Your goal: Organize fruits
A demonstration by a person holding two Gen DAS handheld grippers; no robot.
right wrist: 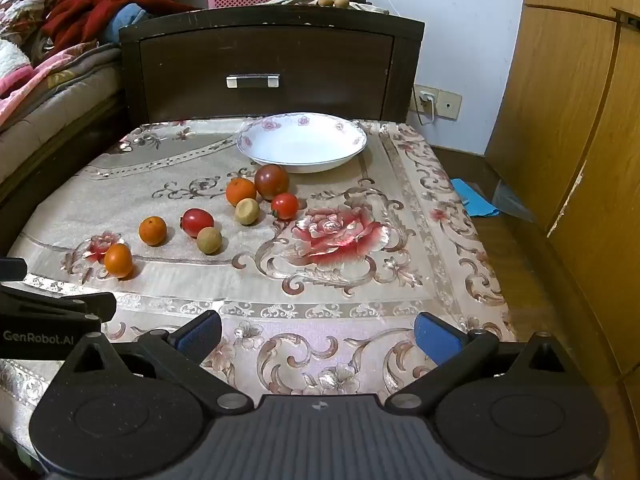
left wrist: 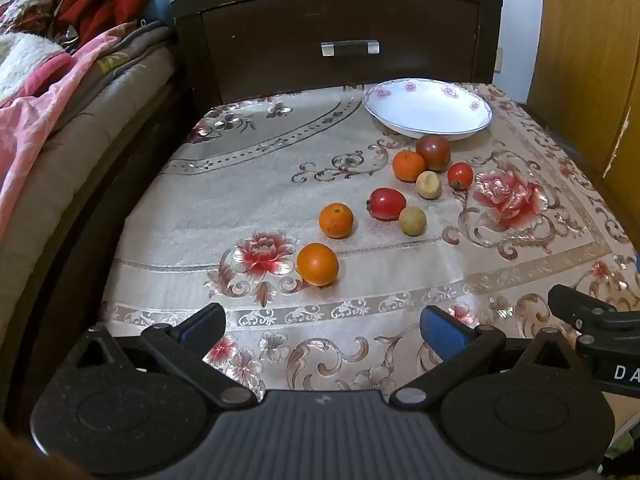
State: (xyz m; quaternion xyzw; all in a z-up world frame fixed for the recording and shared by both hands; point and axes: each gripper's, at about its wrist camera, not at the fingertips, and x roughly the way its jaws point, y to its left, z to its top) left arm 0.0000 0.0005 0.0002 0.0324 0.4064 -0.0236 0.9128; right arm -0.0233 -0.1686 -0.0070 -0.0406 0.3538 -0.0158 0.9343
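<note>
Both claws, left claw [left wrist: 322,326] and right claw [right wrist: 318,334], sat spread wide and empty over the bench's [right wrist: 360,300] near edge. Eight fruits [right wrist: 208,220] were strung out diagonally just ahead, white plate [right wrist: 302,142] bare at the far side.

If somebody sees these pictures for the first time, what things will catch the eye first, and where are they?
First, the loose fruits: three oranges, tomatoes and small tan fruits lying in a diagonal line on the flowered cloth. Behind them, by the dark drawer, stands an empty white plate. In front, the left gripper and right gripper are open and hold nothing.
</note>
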